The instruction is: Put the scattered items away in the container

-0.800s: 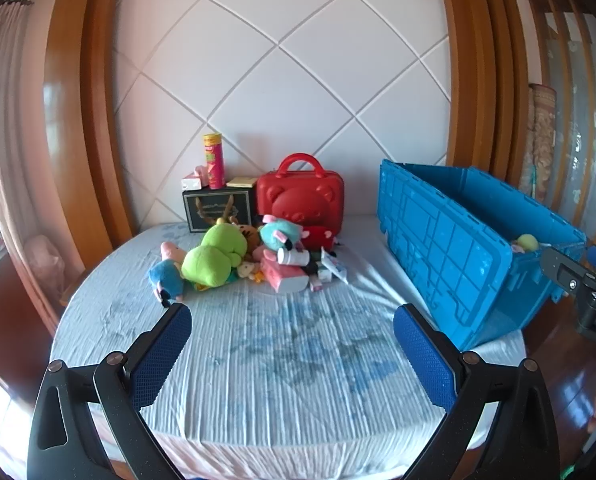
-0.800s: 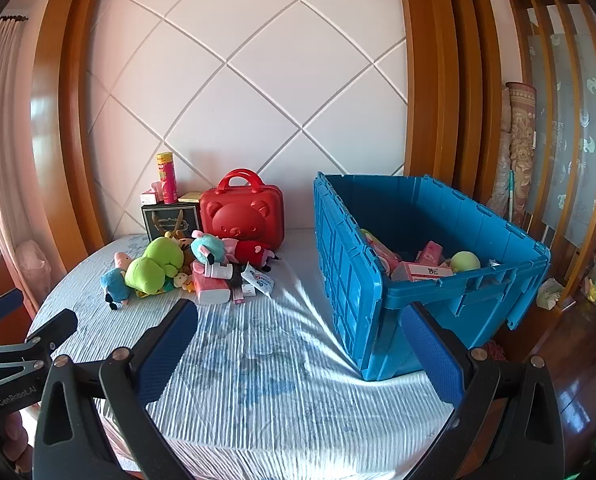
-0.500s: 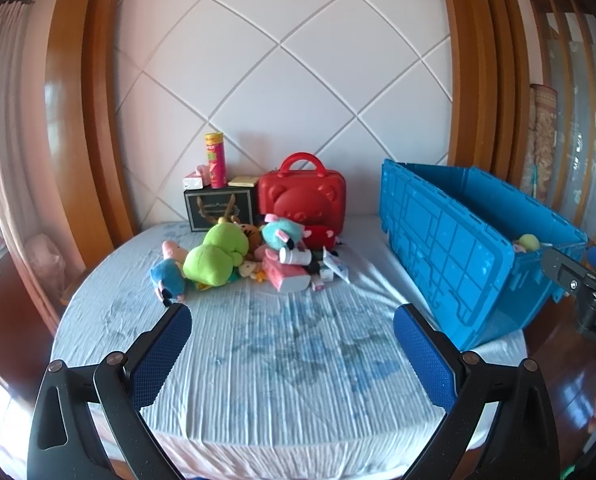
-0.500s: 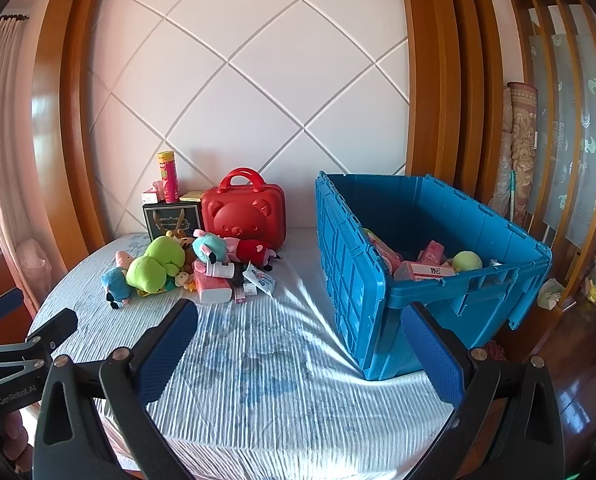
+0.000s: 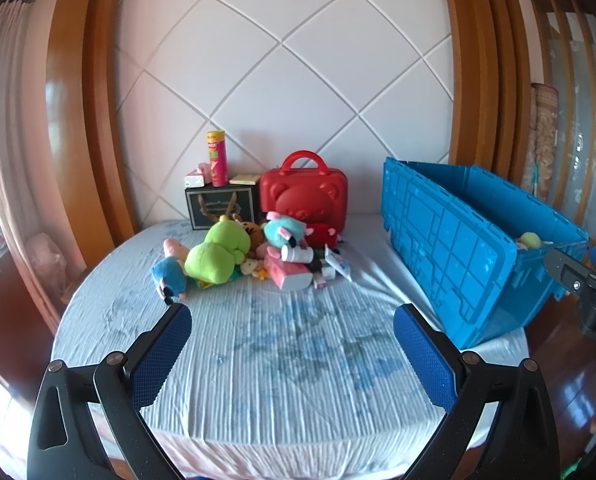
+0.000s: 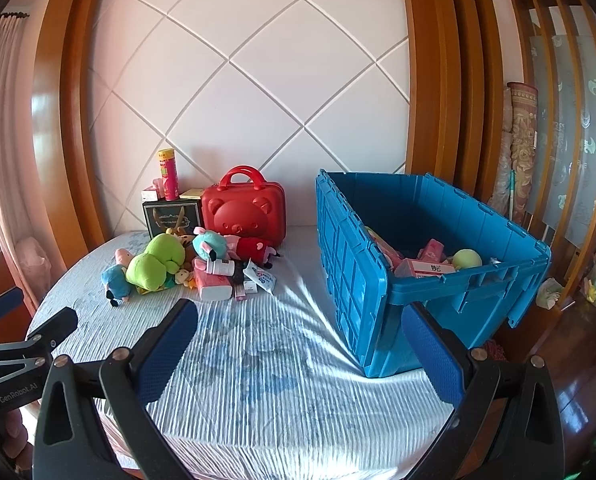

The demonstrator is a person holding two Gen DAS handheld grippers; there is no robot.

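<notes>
- The left tongs (image 5: pixel 292 344) are held wide apart with nothing between the blue pads, above the bare front of the cloth-covered bench (image 5: pixel 298 364), well short of the toys.
- A reach-and-pick step is judged to be in hand: no item is gripped, and the scattered pile (image 5: pixel 250 258) is seen at the far left of the bench, in front of the black gift box (image 5: pixel 220 206) and the red bear case (image 5: pixel 304 200).
- The nearest pieces are a blue-and-pink plush (image 5: pixel 170 274), a green frog plush (image 5: pixel 218 254) and a pink box (image 5: pixel 290 274); a forward reach is called for, with the pads closed on one soft item lifted clear of its neighbours.
- The right tongs (image 6: pixel 298 350) are likewise fully spread and empty, near the crate's front corner.
- The blue crate (image 6: pixel 358 280) is set on the right of the bench, open-topped, apart from the pile.
- Inside it, pink boxes (image 6: pixel 428 266) and a yellow-green ball (image 6: pixel 467 258) are visible, so the tidying is judged partly done; its deeper contents cannot be told.
</notes>
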